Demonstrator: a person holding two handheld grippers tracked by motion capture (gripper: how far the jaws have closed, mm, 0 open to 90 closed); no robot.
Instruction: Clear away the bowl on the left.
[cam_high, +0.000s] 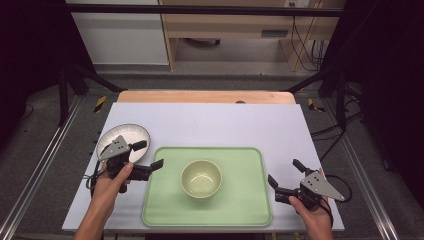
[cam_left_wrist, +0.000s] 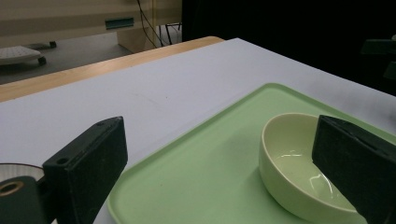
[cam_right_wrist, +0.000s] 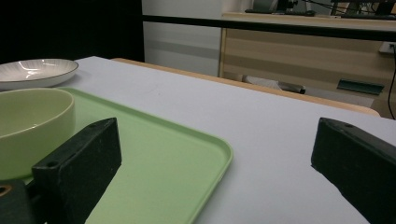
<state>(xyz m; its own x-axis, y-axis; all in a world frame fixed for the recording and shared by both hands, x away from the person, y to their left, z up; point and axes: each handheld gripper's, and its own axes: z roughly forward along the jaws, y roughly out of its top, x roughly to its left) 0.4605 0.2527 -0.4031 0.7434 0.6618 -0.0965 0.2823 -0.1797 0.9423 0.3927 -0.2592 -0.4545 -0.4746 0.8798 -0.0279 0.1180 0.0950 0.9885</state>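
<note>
Scene: a table covered by a pale sheet (cam_high: 210, 120), seen from above, with a green tray (cam_high: 245, 200) near its front edge.
Bowl: a pale green bowl (cam_high: 201, 178) sits upright and empty in the middle of the tray, touching neither gripper.
Plate: a white plate (cam_high: 131, 133) rests on the table near the left edge, just beyond the tray's far left corner.
Left gripper: the left gripper (cam_high: 148, 155) is above the near rim of the plate, beside the tray's left edge, its jaws spread apart and holding nothing.
Right gripper: the right gripper (cam_high: 285, 176) is past the tray's right edge, toward the front right corner of the table, its jaws also spread apart and empty.
Left hand pose: the left hand (cam_high: 111, 181) grips its handle from behind, forearm coming up from the front edge, jaws aimed right toward the bowl.
Right hand pose: the right hand (cam_high: 311, 209) holds its handle low, jaws aimed left and slightly away, toward the tray.
Likely step: reaching in for the bowl or the tray.
Doing it well: for the bowl, bring one jaw inside the rim and one outside, then close firmly, since the glazed wall looks slippery. For the tray, take both side edges level and at the same time.
</note>
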